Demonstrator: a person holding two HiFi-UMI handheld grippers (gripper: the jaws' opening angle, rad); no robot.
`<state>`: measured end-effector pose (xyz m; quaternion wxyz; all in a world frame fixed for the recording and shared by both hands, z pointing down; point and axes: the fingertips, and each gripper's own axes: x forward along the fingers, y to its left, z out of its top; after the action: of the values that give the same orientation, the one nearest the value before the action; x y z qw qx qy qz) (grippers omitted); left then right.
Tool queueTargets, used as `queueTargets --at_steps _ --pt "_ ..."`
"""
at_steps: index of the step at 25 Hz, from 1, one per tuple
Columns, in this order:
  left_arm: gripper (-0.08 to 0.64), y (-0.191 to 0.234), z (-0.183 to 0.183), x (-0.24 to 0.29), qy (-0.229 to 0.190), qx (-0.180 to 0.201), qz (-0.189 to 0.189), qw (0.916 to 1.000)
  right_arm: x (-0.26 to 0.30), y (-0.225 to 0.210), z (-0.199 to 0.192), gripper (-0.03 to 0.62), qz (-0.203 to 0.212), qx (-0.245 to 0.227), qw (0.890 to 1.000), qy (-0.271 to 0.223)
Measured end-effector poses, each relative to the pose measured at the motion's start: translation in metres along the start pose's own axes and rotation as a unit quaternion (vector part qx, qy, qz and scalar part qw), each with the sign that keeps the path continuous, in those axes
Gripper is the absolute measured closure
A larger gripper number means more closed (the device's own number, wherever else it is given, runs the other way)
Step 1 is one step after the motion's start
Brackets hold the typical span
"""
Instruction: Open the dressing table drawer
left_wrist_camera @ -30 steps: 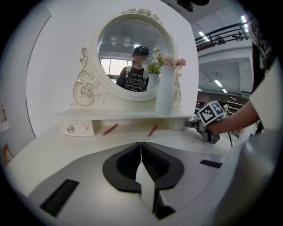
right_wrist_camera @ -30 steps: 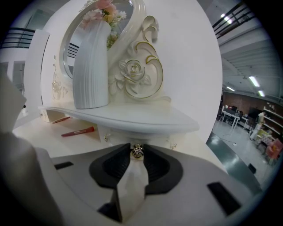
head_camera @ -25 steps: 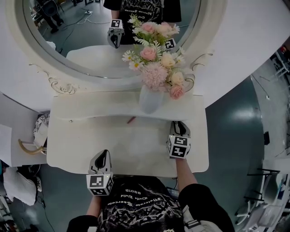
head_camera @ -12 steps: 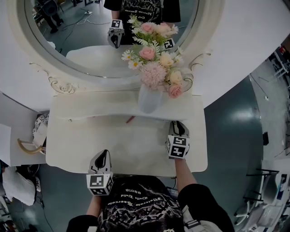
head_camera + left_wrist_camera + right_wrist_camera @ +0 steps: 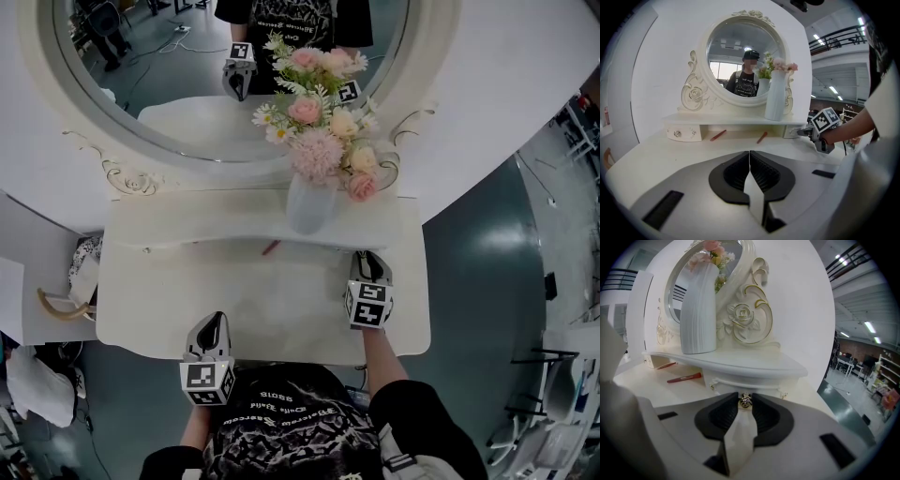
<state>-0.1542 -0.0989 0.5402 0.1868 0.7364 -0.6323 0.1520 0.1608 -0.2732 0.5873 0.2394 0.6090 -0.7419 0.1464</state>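
Observation:
The white dressing table (image 5: pixel 159 300) carries a raised shelf with a small drawer at each end. In the right gripper view the right drawer (image 5: pixel 761 382) is straight ahead and looks closed, and my right gripper (image 5: pixel 745 401) is shut on its small metal knob (image 5: pixel 745 400). In the head view that gripper (image 5: pixel 368 257) reaches under the shelf's right end. The left drawer (image 5: pixel 682 133) with its knobs stands untouched. My left gripper (image 5: pixel 749 158) is shut and holds nothing, hovering at the table's front edge (image 5: pixel 214 323).
A white vase of flowers (image 5: pixel 309 206) stands on the shelf, just left of the right gripper. Two red pencils (image 5: pixel 718 135) (image 5: pixel 761 137) lie under the shelf. The round mirror (image 5: pixel 234 75) rises behind. A side table with a cup (image 5: pixel 56 305) sits at left.

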Motion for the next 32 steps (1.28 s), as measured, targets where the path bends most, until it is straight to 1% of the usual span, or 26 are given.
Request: queueTargets --at_steps 32 --pt "0.543 0.0013 -0.0062 -0.0043 0.0 -0.005 0.0 1.0 -0.0083 0.0009 -0.0052 0.492 -0.002 -0.001 1.0 0.006"
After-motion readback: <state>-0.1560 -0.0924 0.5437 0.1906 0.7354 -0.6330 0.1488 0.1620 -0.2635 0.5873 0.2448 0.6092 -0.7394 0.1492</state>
